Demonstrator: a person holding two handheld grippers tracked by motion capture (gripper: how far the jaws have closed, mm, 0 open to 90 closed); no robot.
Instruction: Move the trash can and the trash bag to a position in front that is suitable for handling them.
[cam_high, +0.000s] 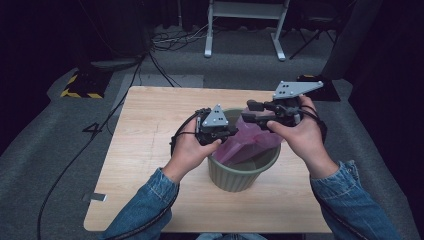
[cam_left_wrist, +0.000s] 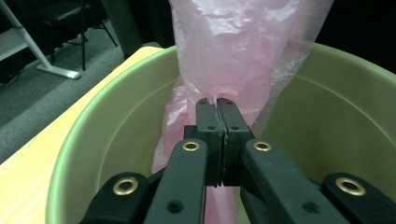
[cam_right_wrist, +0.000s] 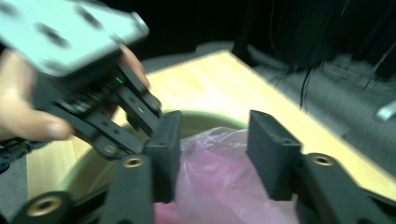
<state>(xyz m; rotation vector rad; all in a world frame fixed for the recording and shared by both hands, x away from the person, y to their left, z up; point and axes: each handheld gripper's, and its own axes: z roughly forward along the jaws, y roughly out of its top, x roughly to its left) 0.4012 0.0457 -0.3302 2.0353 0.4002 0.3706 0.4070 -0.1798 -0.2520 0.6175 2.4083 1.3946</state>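
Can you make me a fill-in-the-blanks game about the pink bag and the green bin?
1. The pink plastic bag hangs inside a ____ bin.
2. The left gripper is ____ on the bag.
3. The right gripper has its jaws ____, with nothing pinched between them.
4. The bin stands on a ____ table.

Missing words: green; shut; open; wooden

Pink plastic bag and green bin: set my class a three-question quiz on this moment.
1. True or false: the left gripper is shut on the pink plastic bag.
2. Are the right gripper jaws pressing the bag? A yes, B no.
3. What does the green bin stand on?

Key: 1 true. 2 B: they stand apart, with the bag behind the gap. 3 The wooden table.
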